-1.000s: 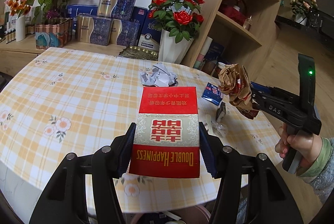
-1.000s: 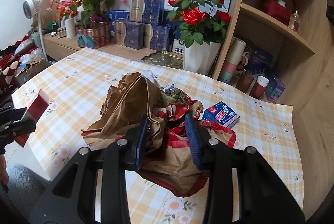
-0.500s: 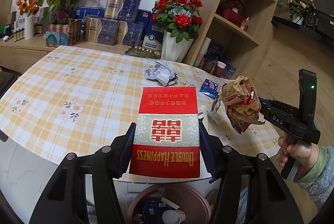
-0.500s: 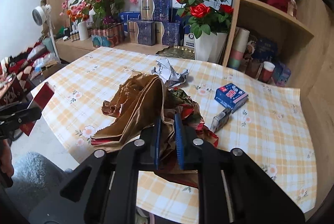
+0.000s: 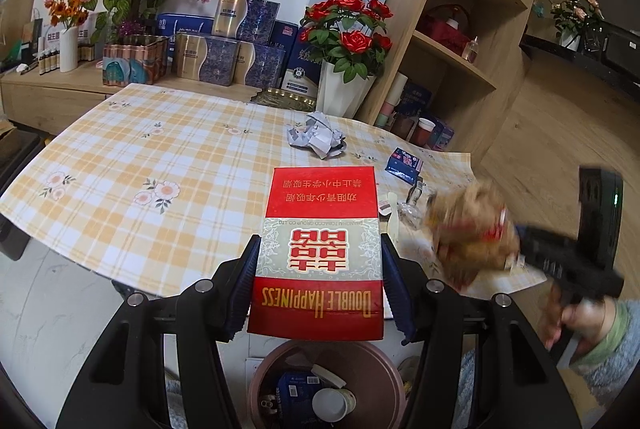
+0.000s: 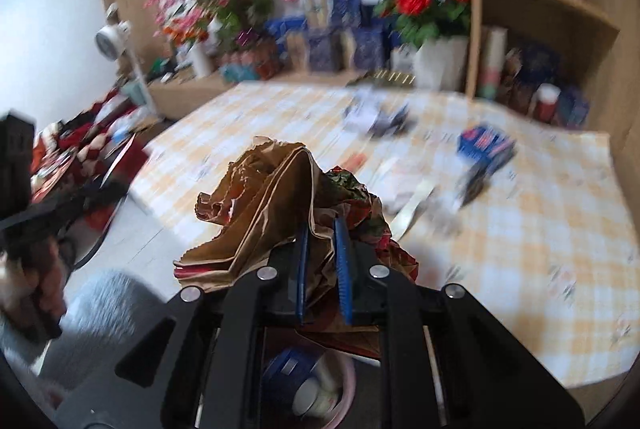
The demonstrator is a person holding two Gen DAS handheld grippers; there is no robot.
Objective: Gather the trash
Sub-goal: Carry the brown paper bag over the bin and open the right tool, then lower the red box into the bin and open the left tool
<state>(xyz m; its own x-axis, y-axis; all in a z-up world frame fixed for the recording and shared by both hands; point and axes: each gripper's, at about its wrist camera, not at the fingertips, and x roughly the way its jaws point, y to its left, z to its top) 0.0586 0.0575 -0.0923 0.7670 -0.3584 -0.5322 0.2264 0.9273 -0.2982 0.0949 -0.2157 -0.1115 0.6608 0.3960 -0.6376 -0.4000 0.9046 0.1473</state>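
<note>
The left gripper [image 5: 318,269] held a flat red, silver and gold cigarette carton [image 5: 320,253] printed "Double Happiness", its blue-padded jaws pressed against the carton's two long sides. Directly below this claw, past the near table edge, stood a round dusty-pink plastic trash bin [image 5: 260,381] with a white paper cup [image 5: 332,401] and a blue packet [image 5: 296,385] already inside it.

Ahead of the left claw stretched a table under a yellow-and-white checked cloth with flower prints [image 5: 160,169]. On it, beyond the carton's far end, lay a crumpled ball of white and grey paper [image 5: 318,135]. To the right of that sat a small blue cardboard box [image 5: 405,165], with a small clear glass bottle [image 5: 414,195] nearer the claw.

The right gripper [image 6: 322,261] was clamped nearly closed on a crumpled brown paper bag with red printed patches [image 6: 260,205], which bulged up and to the left of its fingers. In the left wrist view this bag [image 5: 472,237] appeared blurred, to the right of the carton, near the table's front edge. Beneath the right claw, the pink bin [image 6: 348,377] showed again. A person's hand [image 5: 568,317] in a grey and green sleeve gripped the right tool's handle.

Behind the table stood a white vase of red roses [image 5: 346,69] and wooden shelves [image 5: 460,29].
</note>
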